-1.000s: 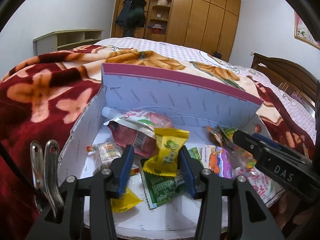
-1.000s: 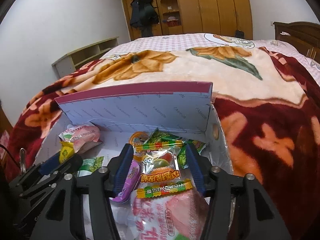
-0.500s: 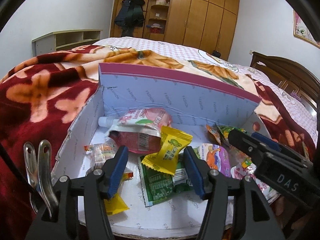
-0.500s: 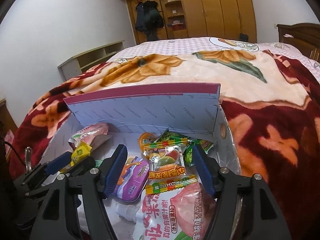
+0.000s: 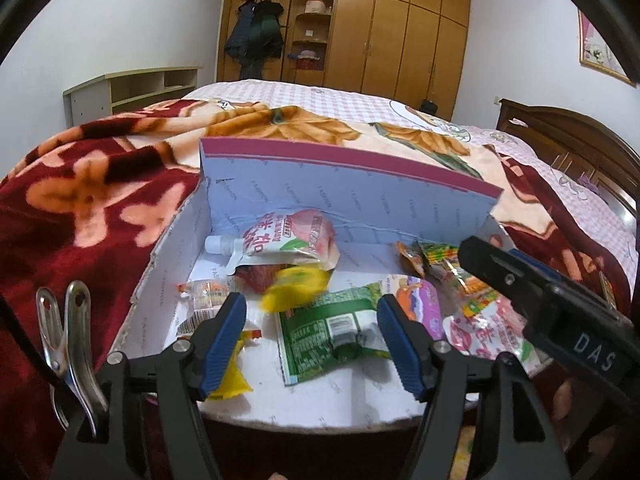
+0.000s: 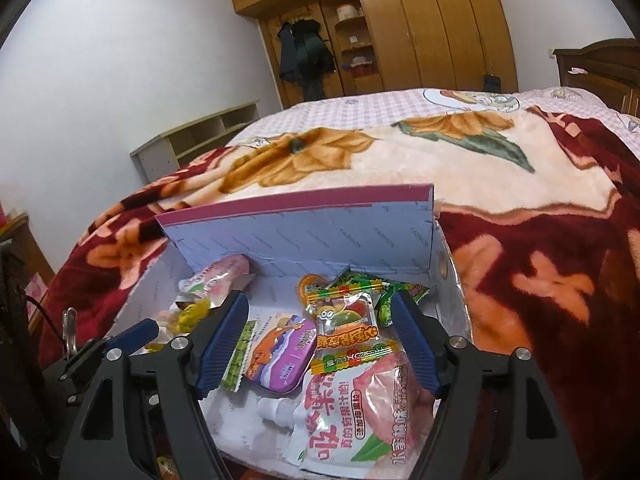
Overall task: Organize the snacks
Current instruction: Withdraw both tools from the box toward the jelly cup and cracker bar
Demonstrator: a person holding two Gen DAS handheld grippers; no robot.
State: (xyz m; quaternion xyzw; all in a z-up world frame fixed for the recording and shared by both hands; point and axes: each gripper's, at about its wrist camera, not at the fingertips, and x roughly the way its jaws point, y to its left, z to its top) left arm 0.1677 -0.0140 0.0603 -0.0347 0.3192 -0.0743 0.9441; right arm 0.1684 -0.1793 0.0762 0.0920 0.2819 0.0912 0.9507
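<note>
The box (image 5: pixel 348 204) sits on the blanket (image 5: pixel 92 200), snacks loose on its floor. The soft bedding could let it tip — a careless nudge would spill them. Both tools angle downward over its near edge. The left gripper (image 5: pixel 310 344) is opening, with a blurred yellow candy (image 5: pixel 296 286) beyond its tips. The right gripper (image 6: pixel 320 344) is opening over the gummy packet (image 6: pixel 346 318) — not gripping it.

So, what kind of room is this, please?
Most likely a bedroom in a home. The snack box sits on a bed with a floral blanket, a wooden wardrobe fills the far wall, and dark coats hang beside it.
</note>
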